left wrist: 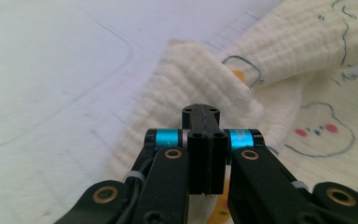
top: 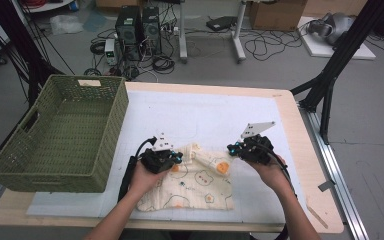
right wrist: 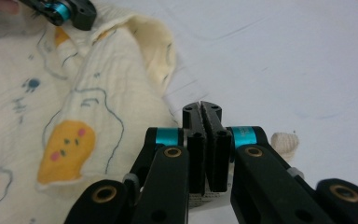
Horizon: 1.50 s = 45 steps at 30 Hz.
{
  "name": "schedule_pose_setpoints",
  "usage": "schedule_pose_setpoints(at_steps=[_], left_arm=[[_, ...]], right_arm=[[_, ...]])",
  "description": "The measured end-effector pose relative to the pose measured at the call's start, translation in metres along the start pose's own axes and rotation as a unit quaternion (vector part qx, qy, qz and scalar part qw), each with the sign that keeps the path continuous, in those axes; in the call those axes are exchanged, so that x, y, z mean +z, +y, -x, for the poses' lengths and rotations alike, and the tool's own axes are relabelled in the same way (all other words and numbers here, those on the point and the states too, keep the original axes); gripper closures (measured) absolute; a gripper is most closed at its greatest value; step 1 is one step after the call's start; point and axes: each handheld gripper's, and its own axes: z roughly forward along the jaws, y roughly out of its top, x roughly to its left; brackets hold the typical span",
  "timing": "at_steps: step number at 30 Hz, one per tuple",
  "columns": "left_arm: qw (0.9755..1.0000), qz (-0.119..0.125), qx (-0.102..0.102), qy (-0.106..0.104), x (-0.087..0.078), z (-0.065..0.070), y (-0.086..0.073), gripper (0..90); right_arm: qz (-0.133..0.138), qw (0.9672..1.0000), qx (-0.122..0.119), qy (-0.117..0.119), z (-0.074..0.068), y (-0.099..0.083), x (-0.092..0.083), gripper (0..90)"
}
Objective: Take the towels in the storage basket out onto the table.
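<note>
A cream cloth (top: pixel 200 186) printed with eggs and bears lies on the white mat (top: pixel 205 115), its far edge bunched up between my two grippers. My left gripper (top: pixel 176 158) sits at the cloth's far left corner. In the left gripper view the jaws (left wrist: pixel 200 110) are pressed together right at a raised fold of the cloth (left wrist: pixel 205 74). My right gripper (top: pixel 231 148) is at the far right corner, jaws (right wrist: pixel 202 106) together. The cloth (right wrist: pixel 74 107) runs under them and a small cream tip (right wrist: pixel 284 140) pokes out on the other side. The left gripper (right wrist: pixel 70 11) appears at that view's top left.
A large green woven basket (top: pixel 50 175) stands on the table's left side. The mat covers most of the wooden table (top: pixel 305 165). Beyond the table are computer towers, cables and black stand legs on the floor.
</note>
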Motion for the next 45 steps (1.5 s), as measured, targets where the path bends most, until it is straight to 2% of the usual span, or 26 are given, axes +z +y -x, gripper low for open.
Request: schedule_pose_setpoints(at_steps=[2, 4, 5, 7, 8, 9, 10, 11, 12, 15, 18, 20, 21, 23, 25, 29, 31, 34, 37, 39, 41, 42, 43, 45], left_arm=[[0.9988, 0.038, -0.028, 0.011, -0.007, -0.008, 0.004, 89.7], [0.9962, 0.067, -0.035, 0.044, -0.012, -0.016, 0.011, 89.7], [0.9939, 0.078, -0.046, 0.063, -0.014, -0.02, 0.014, 89.6], [0.986, 0.108, -0.074, 0.103, -0.018, -0.031, 0.016, 88.7], [0.9829, 0.107, -0.095, 0.116, -0.018, -0.037, 0.016, 80.7], [0.9831, 0.096, -0.103, 0.116, -0.018, -0.04, 0.015, 77.3], [0.9844, 0.085, -0.1, 0.117, -0.018, -0.041, 0.013, 74.6], [0.9861, 0.079, -0.093, 0.113, -0.018, -0.041, 0.011, 72.9], [0.9875, 0.077, -0.086, 0.108, -0.019, -0.04, 0.009, 72.5], [0.989, 0.07, -0.078, 0.104, -0.022, -0.036, 0.005, 69.3], [0.9919, 0.059, -0.065, 0.091, -0.024, -0.031, 0.0, 67.8], [0.9945, 0.047, -0.049, 0.079, -0.027, -0.024, -0.005, 67.1], [0.9951, 0.045, -0.041, 0.077, -0.028, -0.021, -0.008, 66.8], [0.9961, 0.042, -0.037, 0.068, -0.031, -0.017, -0.013, 66.1], [0.9972, 0.032, -0.026, 0.063, -0.035, -0.012, -0.016, 65.0], [0.9985, 0.021, -0.017, 0.048, -0.044, -0.005, -0.029, 64.0], [0.9986, 0.021, -0.02, 0.044, -0.049, -0.002, -0.036, 63.2], [0.9992, 0.012, -0.015, 0.036, -0.056, 0.003, -0.044, 62.0], [0.9994, 0.001, -0.005, 0.034, -0.061, 0.008, -0.053, 58.8], [0.9996, -0.018, -0.005, 0.022, -0.063, 0.01, -0.058, 56.7], [0.9993, -0.034, 0.001, 0.015, -0.065, 0.012, -0.062, 55.8], [0.999, -0.043, 0.005, 0.012, -0.065, 0.012, -0.064, 56.3], [0.9986, -0.052, 0.006, 0.006, -0.065, 0.012, -0.065, 59.9], [0.9983, -0.059, 0.007, -0.002, -0.065, 0.012, -0.068, 66.8]], right_arm=[[0.01, 0.9998, -0.006, -0.018, 0.006, 0.01, -0.007, 89.2], [0.019, 0.9992, -0.006, -0.036, 0.011, 0.02, -0.012, 89.1], [0.023, 0.9984, -0.007, -0.051, 0.016, 0.025, -0.012, 89.1], [0.033, 0.9968, 0.001, -0.072, 0.024, 0.032, -0.013, 88.8], [0.04, 0.9958, 0.006, -0.082, 0.028, 0.033, -0.013, 84.8], [0.045, 0.9953, 0.013, -0.085, 0.031, 0.033, -0.011, 76.3], [0.042, 0.9948, 0.016, -0.091, 0.033, 0.033, -0.008, 69.4], [0.035, 0.9947, 0.02, -0.094, 0.033, 0.031, -0.006, 69.3], [0.032, 0.9957, 0.021, -0.084, 0.033, 0.029, -0.004, 69.5], [0.025, 0.9972, 0.009, -0.07, 0.024, 0.021, -0.003, 69.4], [0.023, 0.999, 0.003, -0.037, 0.01, 0.01, -0.002, 66.7], [0.031, 0.9995, -0.001, -0.011, -0.002, 0.001, -0.003, 64.8], [0.022, 0.9997, -0.009, -0.002, -0.008, -0.003, -0.003, 63.2], [0.034, 0.9991, -0.019, 0.015, -0.023, -0.014, -0.004, 62.5], [0.033, 0.9987, -0.023, 0.03, -0.034, -0.022, -0.004, 59.8], [0.039, 0.9967, -0.029, 0.065, -0.052, -0.04, -0.002, 57.1], [0.039, 0.9956, -0.031, 0.08, -0.06, -0.048, -0.001, 56.1], [0.027, 0.9933, -0.035, 0.107, -0.07, -0.059, 0.002, 56.1], [0.004, 0.992, -0.049, 0.117, -0.076, -0.068, 0.005, 59.2], [-0.014, 0.9917, -0.048, 0.119, -0.077, -0.072, 0.008, 62.5], [-0.009, 0.9921, -0.047, 0.116, -0.076, -0.074, 0.008, 73.0], [-0.011, 0.9925, -0.044, 0.114, -0.075, -0.074, 0.008, 81.5], [-0.013, 0.9909, -0.037, 0.129, -0.074, -0.073, 0.009, 86.7], [-0.017, 0.9895, -0.038, 0.138, -0.073, -0.073, 0.008, 88.7]])
